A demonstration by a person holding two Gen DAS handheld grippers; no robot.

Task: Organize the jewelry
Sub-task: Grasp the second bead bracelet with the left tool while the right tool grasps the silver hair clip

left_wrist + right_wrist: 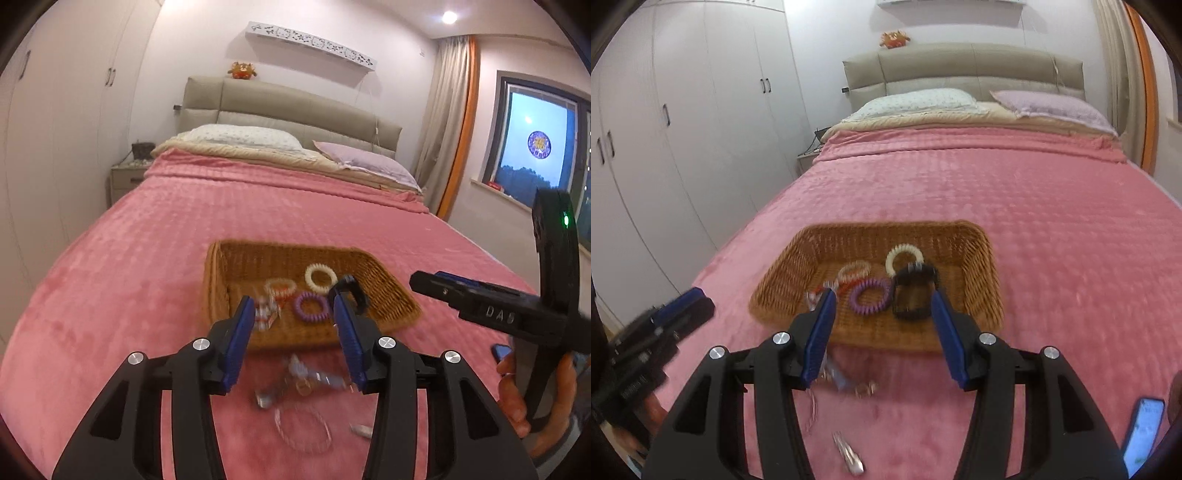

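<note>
A bed point(155, 280) under a pink quilted blanket fills both views, with 2 pillows point(916, 99) at a padded beige headboard point(280, 99). White wardrobes point(683, 129) line the bed's left side, and a curtained window point(535, 147) shows in the left wrist view.

A woven wicker basket point(979, 258) sits on the blanket, just beyond both pairs of jaws. In it lie a black hair claw point(914, 295) nearest the right gripper point(882, 332), a purple coil hair tie point(311, 306), a cream coil tie point(320, 277), and a clear-and-orange coil tie point(282, 288); small clear pieces lie at the basket's near left.

The left gripper point(295, 339) hangs above the blanket with its blue pads spread and nothing between them. The right gripper likewise stands released and empty.

On the blanket, on the near side of the basket, lie a blurred heap of small jewelry point(299, 380), a clear bead bracelet point(303, 428) and a silver hair clip point(849, 458). A phone point(1143, 432) lies at the lower right.
</note>
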